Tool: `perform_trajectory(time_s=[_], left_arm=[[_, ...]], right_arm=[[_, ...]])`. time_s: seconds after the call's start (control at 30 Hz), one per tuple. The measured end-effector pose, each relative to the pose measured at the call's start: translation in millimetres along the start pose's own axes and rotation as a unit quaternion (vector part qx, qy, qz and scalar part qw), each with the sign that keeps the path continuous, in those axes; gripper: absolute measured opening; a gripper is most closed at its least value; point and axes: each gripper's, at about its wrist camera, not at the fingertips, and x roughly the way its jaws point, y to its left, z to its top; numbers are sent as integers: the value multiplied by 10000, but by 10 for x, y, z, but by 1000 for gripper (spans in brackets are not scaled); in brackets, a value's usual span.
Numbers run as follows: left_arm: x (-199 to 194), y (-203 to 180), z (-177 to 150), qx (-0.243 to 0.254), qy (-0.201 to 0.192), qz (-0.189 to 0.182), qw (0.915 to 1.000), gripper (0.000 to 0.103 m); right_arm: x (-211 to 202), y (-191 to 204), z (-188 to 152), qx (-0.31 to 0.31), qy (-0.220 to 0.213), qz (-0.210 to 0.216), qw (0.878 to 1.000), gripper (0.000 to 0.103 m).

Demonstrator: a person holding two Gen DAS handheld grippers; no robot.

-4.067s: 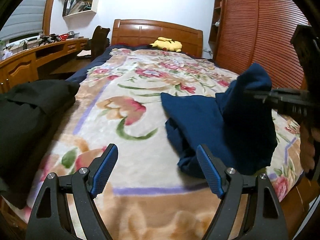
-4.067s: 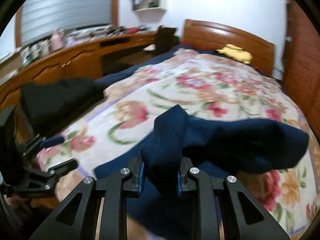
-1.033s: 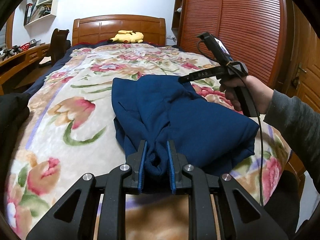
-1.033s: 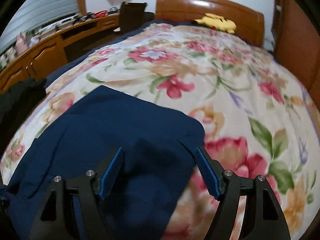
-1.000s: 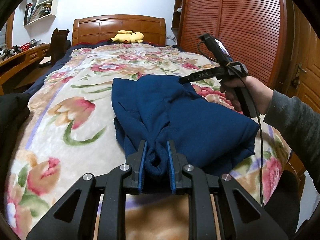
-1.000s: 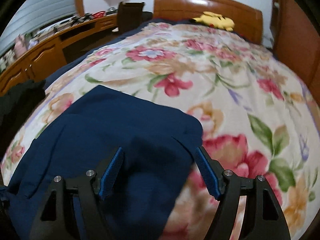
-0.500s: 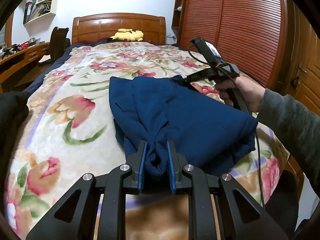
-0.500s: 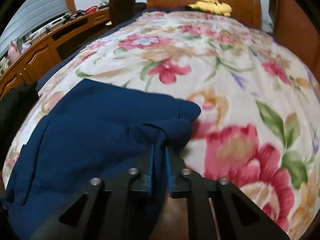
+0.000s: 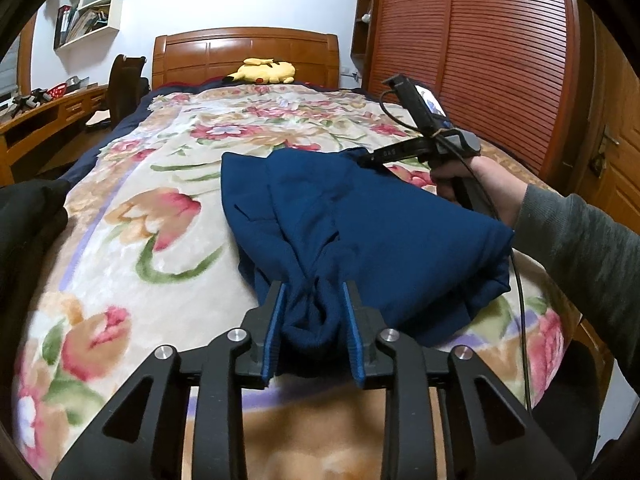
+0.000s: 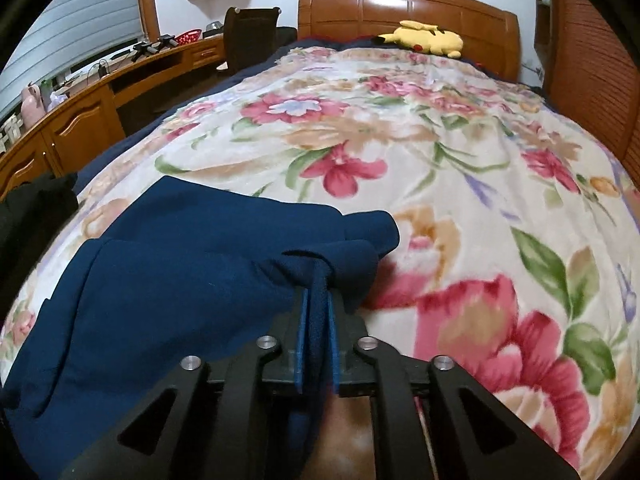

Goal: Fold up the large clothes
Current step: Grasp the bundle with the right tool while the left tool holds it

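Note:
A navy blue garment [image 9: 372, 216] lies partly folded on the floral blanket [image 9: 132, 216] near the foot of the bed. My left gripper [image 9: 314, 300] is shut on a bunched near edge of the garment. My right gripper [image 10: 316, 308] is shut on a fold at the garment's [image 10: 180, 280] far right corner. In the left wrist view the right gripper [image 9: 366, 160] pinches that corner, held by a hand in a grey sleeve.
A yellow plush toy [image 9: 262, 70] lies by the wooden headboard [image 9: 244, 52]. Dark clothing [image 9: 24, 216] is piled at the bed's left edge. A desk [image 10: 80, 96] and chair [image 10: 250, 32] stand left; a slatted wardrobe [image 9: 480, 48] stands right.
My right gripper, open above the garment a second ago, has come down and shut on its far right corner. My left gripper keeps its hold on the near edge.

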Motion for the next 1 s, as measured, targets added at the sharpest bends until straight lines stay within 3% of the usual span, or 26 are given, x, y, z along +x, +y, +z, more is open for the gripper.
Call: perform_trajectory(time_s=[0.1,0.17,0.33,0.7,0.83,0.97,1.0], left_arm=[[-70,8,-10,-21,-51,26,10000,35],[-96,16,-33,-18,-42,37,10000,40],[-144,45,-114,-5,82,-20,10000,43],[18,78,-303,-83,474,28,9988,43],[125,90,-267,-225,514,-92,9984,43],[174,132,-239,-430,580,-438,9964,15],[164,126,-236,-414,578,-489,9963,12]], right_arm=[[34,25,59,1,128,-48,9999,37],[56,39,101,76,128,-130,9998,64],[195,-95,126,577,330,80,9978,82],[353,-316,79,1148,576,856,9880,82],[377,-294,79,1237,608,1215,9830,57],[277,-341,35,1221,283,1336,9831,22],[219,-362,27,1219,155,1349,9832,21]])
